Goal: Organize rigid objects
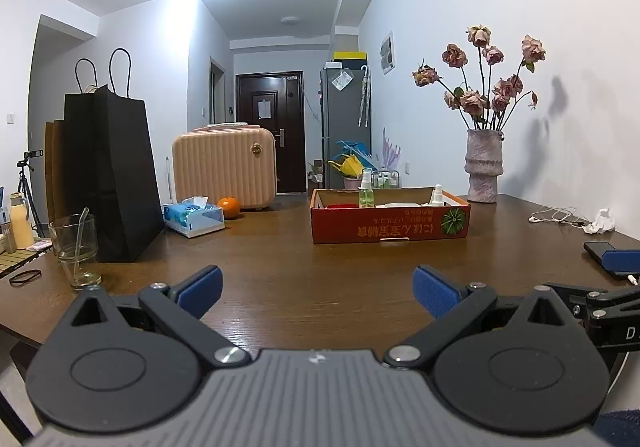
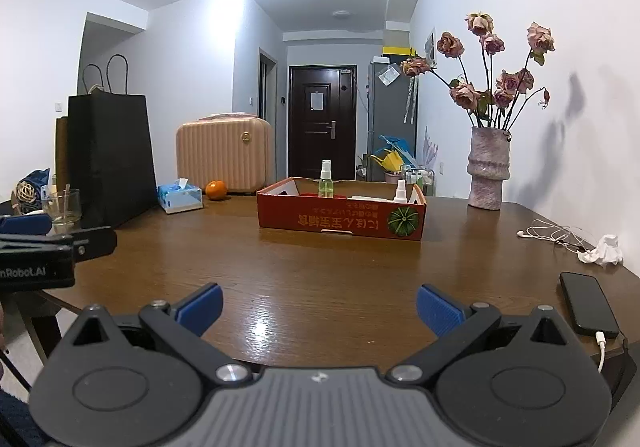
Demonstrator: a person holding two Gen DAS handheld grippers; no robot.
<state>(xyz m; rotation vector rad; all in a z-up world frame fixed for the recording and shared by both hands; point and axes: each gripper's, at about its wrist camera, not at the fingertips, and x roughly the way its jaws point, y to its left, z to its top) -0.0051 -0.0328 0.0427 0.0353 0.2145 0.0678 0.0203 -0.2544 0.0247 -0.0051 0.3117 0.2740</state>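
Bottles stand upright inside the red cardboard box [image 2: 340, 217] at the middle of the wooden surface [image 2: 320, 275]: a green spray bottle [image 2: 325, 179] toward the back and a white spray bottle [image 2: 400, 191] near the box's right end. Other flat items in the box are too hidden to name. Both bottles look like light, stiff plastic with smooth, likely slippery sides, so the round body below the sprayer seems the safest place to grip; a top-heavy bottle could tip. The left gripper [image 1: 316, 291] and right gripper [image 2: 319, 309] hover low over the near edge, well apart from the box, fingers spread wide, holding and touching nothing.
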